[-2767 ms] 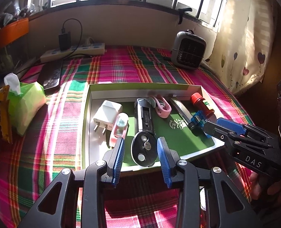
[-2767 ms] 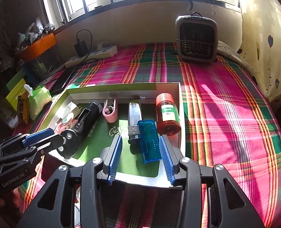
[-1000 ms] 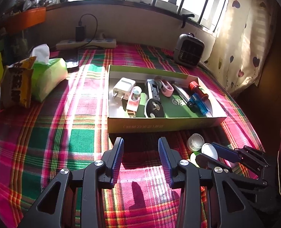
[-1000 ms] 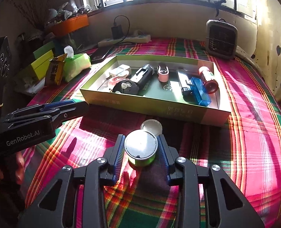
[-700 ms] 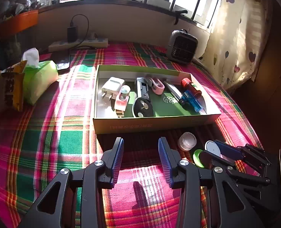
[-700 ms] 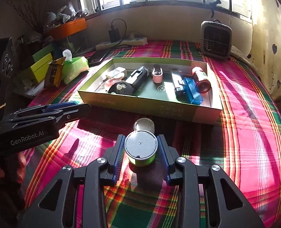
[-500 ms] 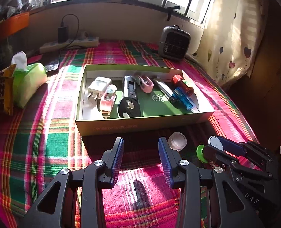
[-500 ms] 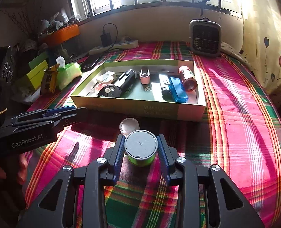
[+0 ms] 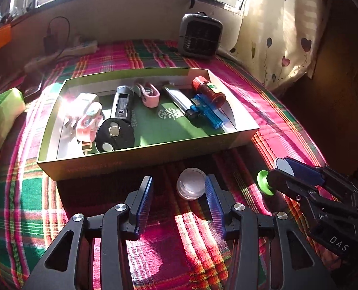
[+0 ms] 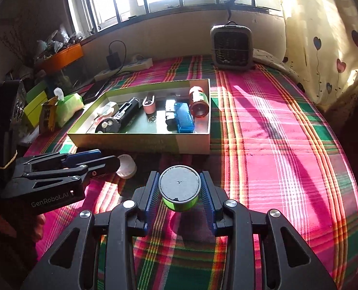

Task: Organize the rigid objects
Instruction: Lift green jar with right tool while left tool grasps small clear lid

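Observation:
A green cardboard box on the plaid cloth holds a black flashlight, a white charger, a pink clip, a blue USB stick and a red bottle. My right gripper is shut on a green spool with a grey top and holds it above the cloth; the spool also shows in the left wrist view. My left gripper is open around a clear round lid that lies on the cloth in front of the box; the lid also shows in the right wrist view.
A grey mini heater stands at the back by the wall. A power strip with a charger lies at the back left. A green tissue pack and a snack bag sit left of the box. A heart curtain hangs at the right.
Both grippers pulled back from the box. My right gripper closed on the green spool and lifted it. My left gripper moved right and forward until its open fingers came around the clear lid.

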Motion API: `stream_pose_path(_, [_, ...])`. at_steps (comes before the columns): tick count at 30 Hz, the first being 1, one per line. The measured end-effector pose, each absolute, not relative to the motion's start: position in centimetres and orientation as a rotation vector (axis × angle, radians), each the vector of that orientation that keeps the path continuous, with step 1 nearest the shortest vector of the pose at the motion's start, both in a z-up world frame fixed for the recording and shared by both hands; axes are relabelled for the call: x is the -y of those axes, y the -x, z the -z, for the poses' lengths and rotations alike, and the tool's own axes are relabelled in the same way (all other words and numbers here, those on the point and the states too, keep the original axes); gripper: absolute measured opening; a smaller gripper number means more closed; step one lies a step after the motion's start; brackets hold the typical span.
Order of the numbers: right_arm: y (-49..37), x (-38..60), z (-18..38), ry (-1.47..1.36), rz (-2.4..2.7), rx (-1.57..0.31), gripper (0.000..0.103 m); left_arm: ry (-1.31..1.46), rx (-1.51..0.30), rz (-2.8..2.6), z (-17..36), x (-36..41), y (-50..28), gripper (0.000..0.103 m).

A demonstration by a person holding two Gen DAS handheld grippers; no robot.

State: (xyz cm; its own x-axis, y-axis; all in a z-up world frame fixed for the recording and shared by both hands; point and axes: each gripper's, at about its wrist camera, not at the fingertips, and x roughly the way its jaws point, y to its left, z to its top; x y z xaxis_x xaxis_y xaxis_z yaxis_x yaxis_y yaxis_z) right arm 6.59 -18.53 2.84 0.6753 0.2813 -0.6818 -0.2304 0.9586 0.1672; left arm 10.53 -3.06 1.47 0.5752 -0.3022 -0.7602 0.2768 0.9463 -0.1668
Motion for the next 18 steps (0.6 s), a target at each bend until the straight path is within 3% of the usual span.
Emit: stream_pose_path(18, [-7.0, 19.9, -2.6, -0.084, -0.296, -0.782, 0.036, -0.031, -0.906, 0.304, -0.8, 5.0, -11.5, 0.043])
